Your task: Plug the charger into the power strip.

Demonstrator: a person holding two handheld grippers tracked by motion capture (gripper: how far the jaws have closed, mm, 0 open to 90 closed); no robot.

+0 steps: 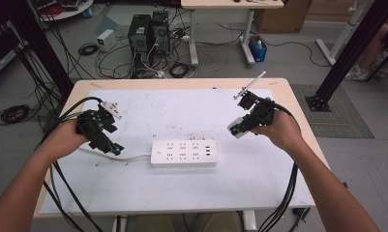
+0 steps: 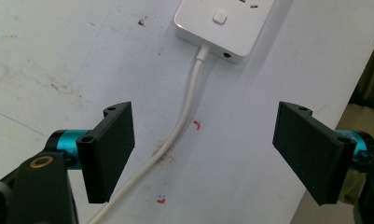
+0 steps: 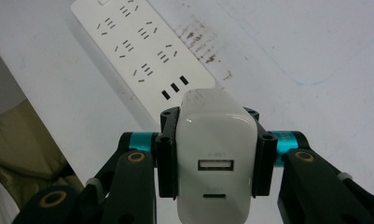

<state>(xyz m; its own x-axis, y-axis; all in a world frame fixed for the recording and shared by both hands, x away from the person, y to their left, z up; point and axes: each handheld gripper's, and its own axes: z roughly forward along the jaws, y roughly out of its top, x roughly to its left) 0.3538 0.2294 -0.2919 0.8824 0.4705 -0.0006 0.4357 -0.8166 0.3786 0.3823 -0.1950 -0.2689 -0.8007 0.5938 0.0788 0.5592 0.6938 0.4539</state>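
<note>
White charger: a glossy plug-in adapter [image 3: 216, 161] sits clamped between the jaws of my right claw [image 3: 216, 158], pressed on both flanks, its face with two ports turned toward the claw's camera.
Right claw: closed on the charger, held in my right hand [image 1: 278, 129] above the worktop, to the right of the power strip and apart from it; seen from the high view at [image 1: 242, 124].
Left claw: jaws spread wide with nothing between them [image 2: 203, 154]; held in my left hand [image 1: 66, 137] low over the left part of the worktop, seen from above at [image 1: 115, 149].
White cable: [image 2: 182, 116] runs along the surface under the gap of the left claw, nearer its left jaw, and enters the end of the strip.
Power strip: white, flat on the sheet near the middle of the worktop [image 1: 183, 152]; rows of sockets and three small slots face up [image 3: 142, 51].
Worktop: wooden top [image 1: 298, 116] covered by a white sheet bearing scuffs and small red marks.
Beyond the worktop: computer towers [image 1: 148, 33] and loose cables on the floor.
</note>
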